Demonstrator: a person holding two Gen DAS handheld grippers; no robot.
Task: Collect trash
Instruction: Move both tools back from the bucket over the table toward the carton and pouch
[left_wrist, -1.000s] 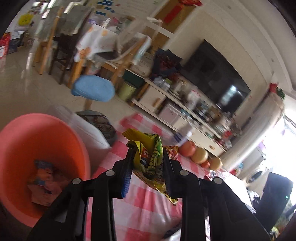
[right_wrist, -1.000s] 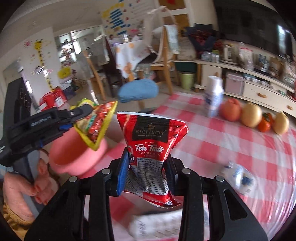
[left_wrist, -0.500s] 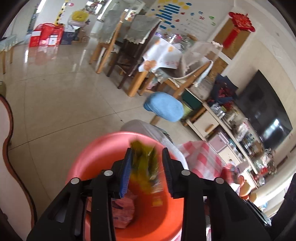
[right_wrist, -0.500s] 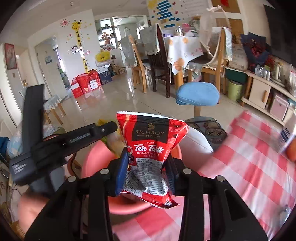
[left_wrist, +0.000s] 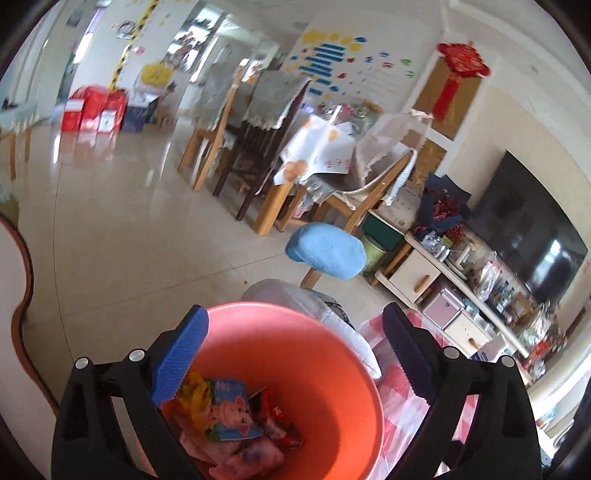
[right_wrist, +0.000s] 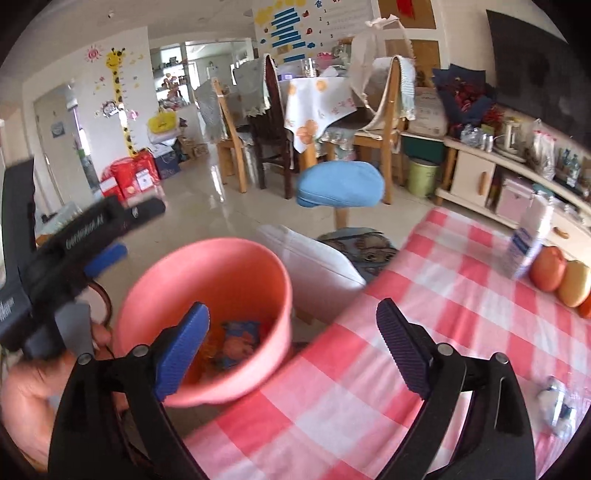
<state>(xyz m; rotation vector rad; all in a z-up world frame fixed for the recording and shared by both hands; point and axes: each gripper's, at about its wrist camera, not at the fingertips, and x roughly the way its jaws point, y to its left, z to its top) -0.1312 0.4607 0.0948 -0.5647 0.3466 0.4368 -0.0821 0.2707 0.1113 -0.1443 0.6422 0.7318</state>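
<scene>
A pink bin (left_wrist: 325, 369) sits below my left gripper (left_wrist: 293, 321), whose jaws are opening wide with nothing between them. Inside the bin lie several wrappers: a yellow wrapper (left_wrist: 195, 398), a blue packet (left_wrist: 229, 410) and a red wrapper (left_wrist: 275, 410). In the right wrist view the same bin (right_wrist: 221, 269) stands at the edge of the checked table (right_wrist: 424, 295). My right gripper (right_wrist: 291, 314) hangs over the bin's near rim, its jaws also opening and empty. The left gripper (right_wrist: 136, 232) reaches in from the left, held by a hand (right_wrist: 29, 398).
A crumpled wrapper (right_wrist: 557, 402) lies on the red-and-white cloth at the right. A white carton (right_wrist: 528, 243) and some fruit (right_wrist: 550, 266) stand further back. Beyond the bin are a white cushion (right_wrist: 314, 258) and a blue stool (right_wrist: 340, 184), then dining chairs.
Both grippers swung left from the table to the bin and opened. The yellow wrapper left the left jaws and the red Teh Tarik packet left the right jaws.
</scene>
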